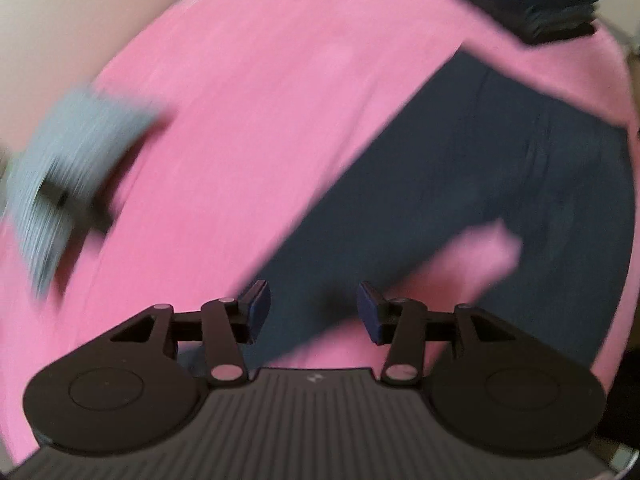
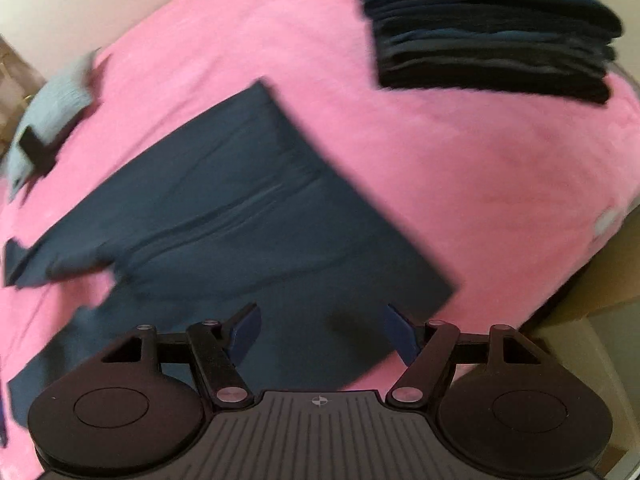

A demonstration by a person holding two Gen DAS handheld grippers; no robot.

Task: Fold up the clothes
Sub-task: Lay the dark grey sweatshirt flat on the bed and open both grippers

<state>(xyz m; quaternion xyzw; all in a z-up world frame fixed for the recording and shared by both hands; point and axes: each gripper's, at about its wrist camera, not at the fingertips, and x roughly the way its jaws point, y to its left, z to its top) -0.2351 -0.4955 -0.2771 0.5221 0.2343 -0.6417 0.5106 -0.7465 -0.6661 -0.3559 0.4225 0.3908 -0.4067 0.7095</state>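
Nearest, both tools empty and parted: left gripper (image 1: 314, 312) spread wide over the dark cloth, nothing between its blue pads (image 1: 258, 306); right gripper (image 2: 322, 332) likewise released, hanging above the near hem. Just beyond, the navy garment (image 2: 248, 216) spread flat on the pink blanket (image 2: 460, 160), one short sleeve (image 2: 48, 258) sticking out to the left in the right wrist view, square far corners, a few long creases across the body. In the left wrist view a lobe of pink showing against the dark cloth near the right finger (cause unclear through the blur). Probably thin knit: light, limp, no stiffness to hold a shape, likely to drag and bunch on the plush blanket rather than slide. Best taken by pinching a single layer at an edge or corner, perhaps sleeve seam and hem, one tool each, lifted clear before laying over. Farther off, a stack of folded dark clothes (image 2: 488, 28) at the blanket's far right side, well apart from the garment. Farthest left, a blurred grey-blue folded item (image 2: 52, 108) with something black on it.
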